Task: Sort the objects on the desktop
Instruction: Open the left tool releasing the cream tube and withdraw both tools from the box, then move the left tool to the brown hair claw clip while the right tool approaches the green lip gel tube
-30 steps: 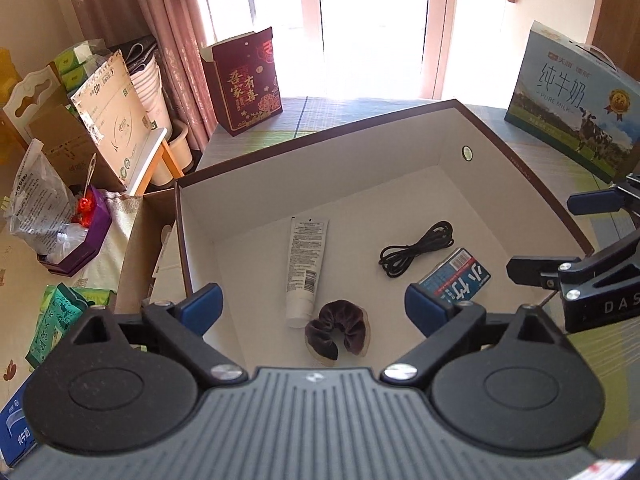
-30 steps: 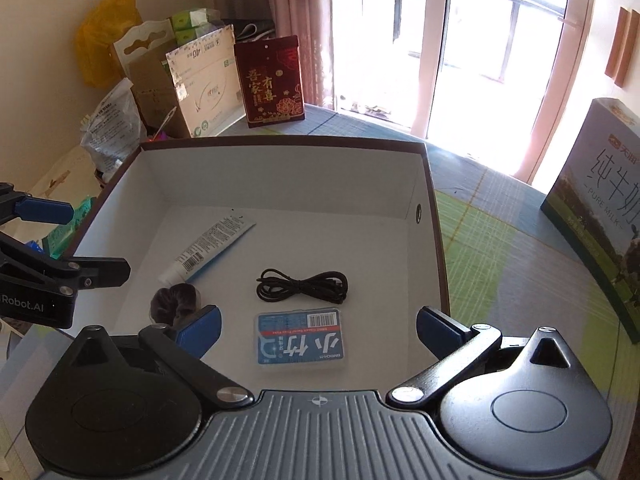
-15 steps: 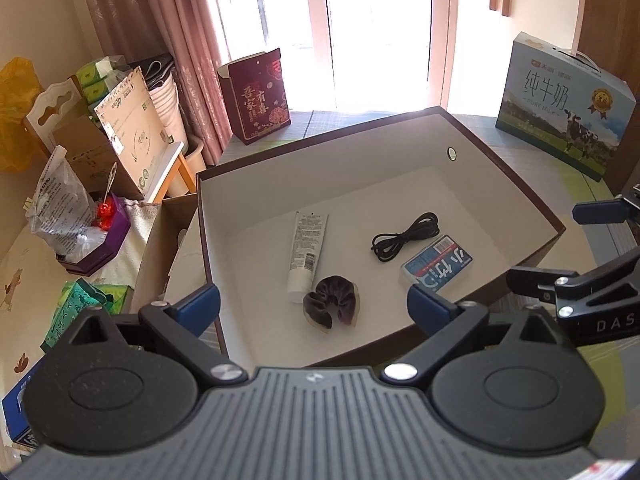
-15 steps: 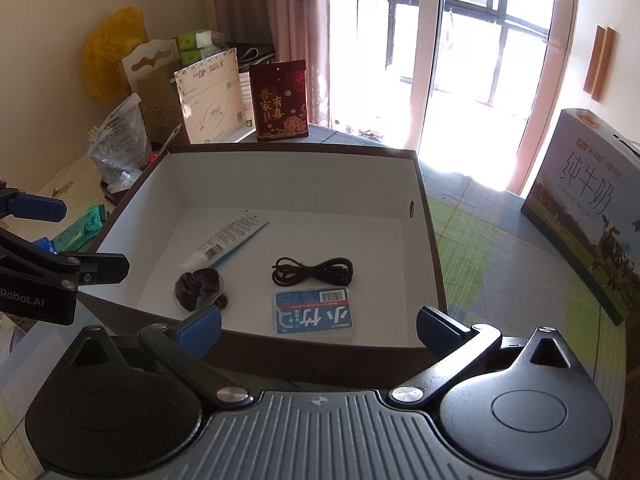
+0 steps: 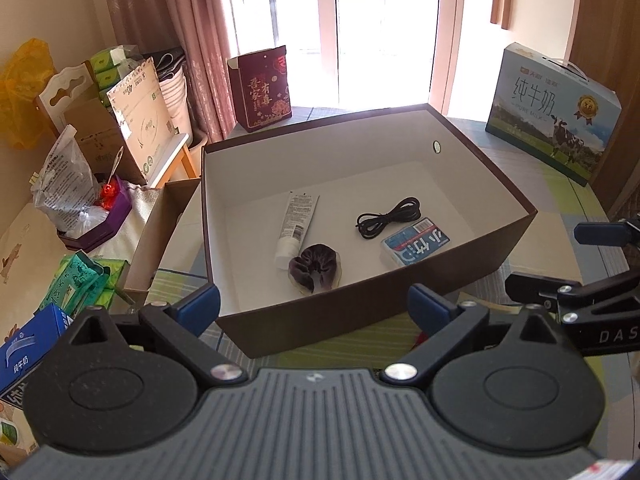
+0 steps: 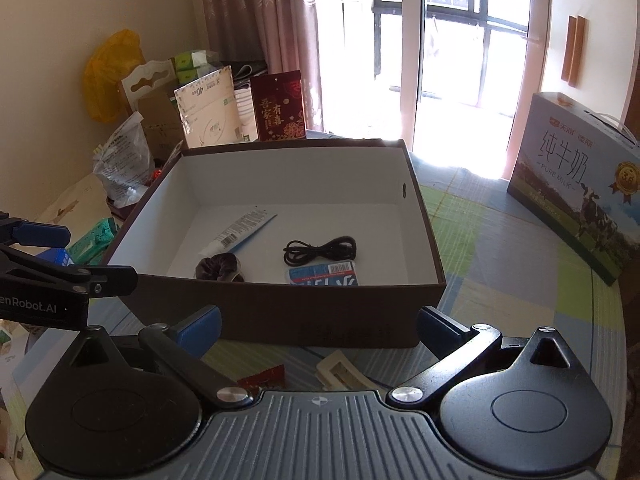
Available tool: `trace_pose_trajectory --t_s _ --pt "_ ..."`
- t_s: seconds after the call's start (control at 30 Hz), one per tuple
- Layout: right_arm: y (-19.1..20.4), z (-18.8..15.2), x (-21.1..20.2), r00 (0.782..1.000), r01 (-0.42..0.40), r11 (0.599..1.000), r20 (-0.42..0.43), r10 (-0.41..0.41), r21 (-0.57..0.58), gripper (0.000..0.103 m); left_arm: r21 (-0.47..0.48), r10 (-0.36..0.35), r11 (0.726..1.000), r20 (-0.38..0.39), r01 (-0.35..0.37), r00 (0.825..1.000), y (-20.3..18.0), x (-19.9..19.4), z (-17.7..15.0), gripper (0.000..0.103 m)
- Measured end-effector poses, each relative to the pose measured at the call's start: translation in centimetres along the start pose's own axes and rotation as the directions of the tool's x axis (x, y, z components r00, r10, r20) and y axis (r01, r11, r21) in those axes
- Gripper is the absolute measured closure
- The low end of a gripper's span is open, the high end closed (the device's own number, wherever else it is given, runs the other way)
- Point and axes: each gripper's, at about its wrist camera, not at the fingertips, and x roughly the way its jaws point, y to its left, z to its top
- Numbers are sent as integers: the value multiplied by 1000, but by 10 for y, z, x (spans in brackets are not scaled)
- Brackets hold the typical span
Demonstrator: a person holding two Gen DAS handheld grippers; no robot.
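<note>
Holding both grippers just short of the brown box [image 5: 360,320], you have the left gripper [image 5: 314,306] spread wide and empty, and the right gripper [image 6: 318,326] likewise wide with nothing between its fingers. Inside the box lie a white tube [image 5: 296,222], a dark scrunchie [image 5: 316,268], a coiled black cable [image 5: 388,216] and a blue packet [image 5: 416,246]. On the surface [image 6: 500,260] before the box, near your right gripper, sit a cream hair clip [image 6: 340,372] and a red wrapper [image 6: 264,378].
</note>
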Motion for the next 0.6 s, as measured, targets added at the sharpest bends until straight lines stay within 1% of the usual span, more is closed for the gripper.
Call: trace_pose_trajectory --t_s 0.13,0.33,0.43,0.6 --pt "0 -6 -9 1000 -17 999 13 16 29 2 -4 7 1000 8 -7 1000 1 -9 -7 5" --pt "1 -19 -22 999 -34 998 30 33 53 2 -15 -12 1000 11 12 1000 -1 -18 -23 5" --pt "1 -30 -28 999 -47 997 31 45 68 2 -16 -27 1000 0 27 1000 -3 -20 -35 5" --pt "1 -48 -35 999 -34 997 22 33 70 2 -5 -45 999 -22 45 999 -6 -20 -53 5"
